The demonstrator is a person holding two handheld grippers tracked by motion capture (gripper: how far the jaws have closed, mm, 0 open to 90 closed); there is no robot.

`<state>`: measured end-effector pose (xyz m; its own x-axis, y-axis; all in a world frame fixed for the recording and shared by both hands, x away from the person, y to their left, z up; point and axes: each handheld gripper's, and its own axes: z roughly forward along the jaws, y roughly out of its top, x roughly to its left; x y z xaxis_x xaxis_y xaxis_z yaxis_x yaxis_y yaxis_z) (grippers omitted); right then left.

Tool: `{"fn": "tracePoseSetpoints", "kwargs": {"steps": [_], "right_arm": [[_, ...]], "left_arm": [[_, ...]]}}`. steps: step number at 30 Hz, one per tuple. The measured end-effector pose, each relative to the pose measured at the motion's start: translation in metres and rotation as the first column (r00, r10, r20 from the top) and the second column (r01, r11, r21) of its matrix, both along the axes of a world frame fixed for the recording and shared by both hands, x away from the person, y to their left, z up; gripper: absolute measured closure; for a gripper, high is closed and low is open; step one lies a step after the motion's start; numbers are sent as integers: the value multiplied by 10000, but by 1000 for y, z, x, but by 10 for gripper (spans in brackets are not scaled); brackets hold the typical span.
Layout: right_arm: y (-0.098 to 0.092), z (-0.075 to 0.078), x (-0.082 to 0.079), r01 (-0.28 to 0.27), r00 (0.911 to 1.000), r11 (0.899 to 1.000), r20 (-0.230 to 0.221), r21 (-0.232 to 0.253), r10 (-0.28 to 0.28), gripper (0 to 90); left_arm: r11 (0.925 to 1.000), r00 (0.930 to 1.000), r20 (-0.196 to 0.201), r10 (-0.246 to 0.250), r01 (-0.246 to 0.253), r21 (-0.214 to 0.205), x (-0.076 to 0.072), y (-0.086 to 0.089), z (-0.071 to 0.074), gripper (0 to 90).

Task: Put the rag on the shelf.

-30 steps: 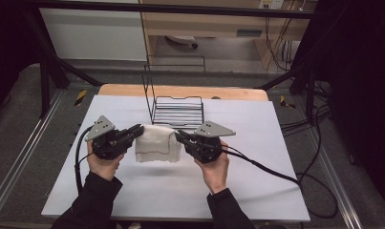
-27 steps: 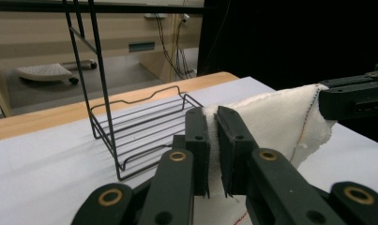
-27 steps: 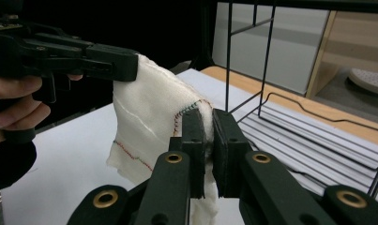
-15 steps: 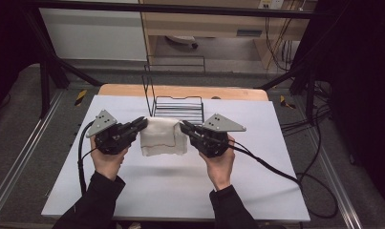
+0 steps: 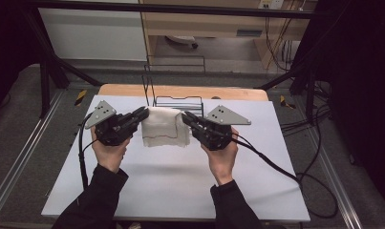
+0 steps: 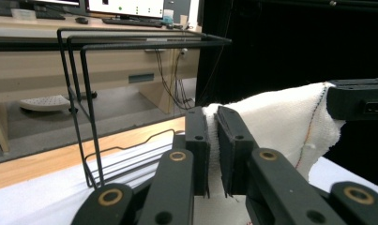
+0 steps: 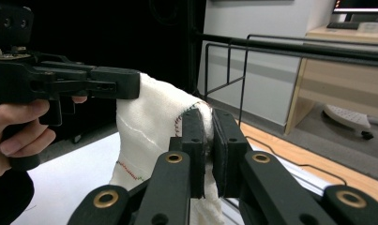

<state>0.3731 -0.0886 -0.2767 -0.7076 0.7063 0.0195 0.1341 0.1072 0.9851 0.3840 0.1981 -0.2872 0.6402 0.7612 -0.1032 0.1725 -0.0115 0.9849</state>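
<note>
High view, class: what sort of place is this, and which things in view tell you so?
Probably a lab or workshop recording bench: a white-topped table inside a black metal frame, cabled handheld grippers holding a white cloth, and desks with monitors behind.

Left claw [image 5: 141,116] and right claw [image 5: 187,119] face each other, both clamped.

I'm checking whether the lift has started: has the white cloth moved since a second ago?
Yes. The white cloth, pinched by the left gripper and right gripper, has risen and shifted toward the wire rack, now overlapping its front edge.
</note>
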Motion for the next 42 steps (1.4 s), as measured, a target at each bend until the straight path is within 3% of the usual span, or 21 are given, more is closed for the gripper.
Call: {"fn": "tracePoseSetpoints", "kwargs": {"steps": [23,42], "right_arm": [[-10,28,11,407,9971,9984,621,396,-432,847],[-8,51,25,508,9932,9971,1019,570,-565,847]], "left_arm": [[9993,9970,742,212,-189,-313,12,-13,26,829],[9968,9947,925,454,-390,-703,31,-16,45,828]]}}
